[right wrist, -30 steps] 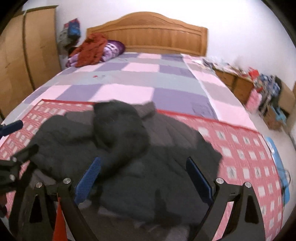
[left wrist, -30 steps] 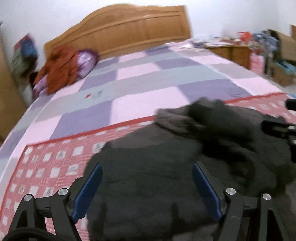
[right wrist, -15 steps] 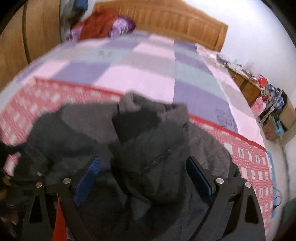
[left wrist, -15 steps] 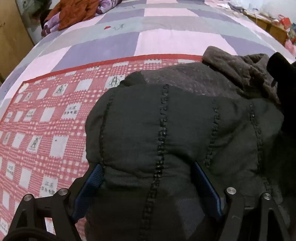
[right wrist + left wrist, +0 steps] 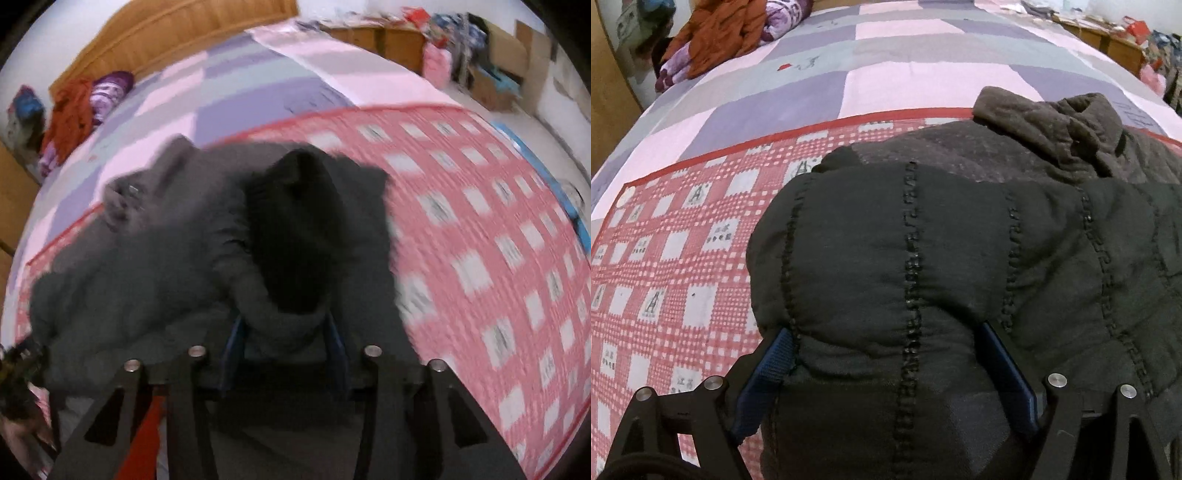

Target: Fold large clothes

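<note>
Dark jacket bunched on the red checked quilt, left gripper wide with a padded fold filling it, right gripper closing on a jacket fold, quilt print too small to read

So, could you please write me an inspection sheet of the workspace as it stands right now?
Surface: bed with a pink, purple and grey checked cover; red checked blanket over the near part.
Job's things: dark quilted jacket bunched on the blanket.
Clutter: orange and purple clothes near the headboard.
Grippers: left tool wide, jacket fold between its fingers; right tool closing, jacket fabric between them.
Cables: nothing seen.
Surroundings: wooden headboard, cluttered side cabinet, cardboard boxes.
</note>
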Demonstrator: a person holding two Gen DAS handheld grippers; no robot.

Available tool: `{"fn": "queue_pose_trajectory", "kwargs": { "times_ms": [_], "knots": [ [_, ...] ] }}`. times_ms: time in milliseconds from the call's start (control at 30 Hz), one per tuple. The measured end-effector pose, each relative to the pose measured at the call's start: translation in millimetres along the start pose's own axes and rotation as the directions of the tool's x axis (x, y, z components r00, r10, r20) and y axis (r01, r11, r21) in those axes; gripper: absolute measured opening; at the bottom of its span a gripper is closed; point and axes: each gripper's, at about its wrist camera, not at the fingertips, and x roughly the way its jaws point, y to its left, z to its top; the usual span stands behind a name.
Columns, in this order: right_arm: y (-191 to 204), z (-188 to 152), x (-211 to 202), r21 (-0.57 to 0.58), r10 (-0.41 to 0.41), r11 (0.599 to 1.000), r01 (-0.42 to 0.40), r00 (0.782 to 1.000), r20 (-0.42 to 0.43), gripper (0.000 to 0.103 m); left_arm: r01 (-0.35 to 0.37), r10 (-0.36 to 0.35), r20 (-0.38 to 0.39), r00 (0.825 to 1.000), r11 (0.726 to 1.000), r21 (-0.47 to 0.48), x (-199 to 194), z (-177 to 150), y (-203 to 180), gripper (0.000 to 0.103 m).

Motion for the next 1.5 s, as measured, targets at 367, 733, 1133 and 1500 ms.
{"fn": "queue_pose_trajectory", "kwargs": {
  "times_ms": [367,733,1133,1500],
  "knots": [
    [-3,4,-70,-0.014,-0.231,0.970,0.243,0.935,0.268,0.055,0.060,-0.062,0.139,0.988,0.998,0.018,-57,22,4,0.085],
    [209,3,22,-0.633,0.067,0.773,-0.028,0.997,0.038,0.055,-0.012,0.011,-0.002,1.000,0.996,-0.091,-5,43,-8,0.085],
    [31,20,47,-0.450,-0.008,0.893,-0.012,0.999,-0.041,0.000,0.053,-0.057,-0.044,0.997,0.994,-0.097,22,15,15,0.103],
    [17,22,43,-0.382,0.123,0.915,-0.133,0.991,-0.051,0.000,0.105,-0.111,-0.033,0.993,0.983,-0.150,23,-1,56,0.103]
  ]
}}
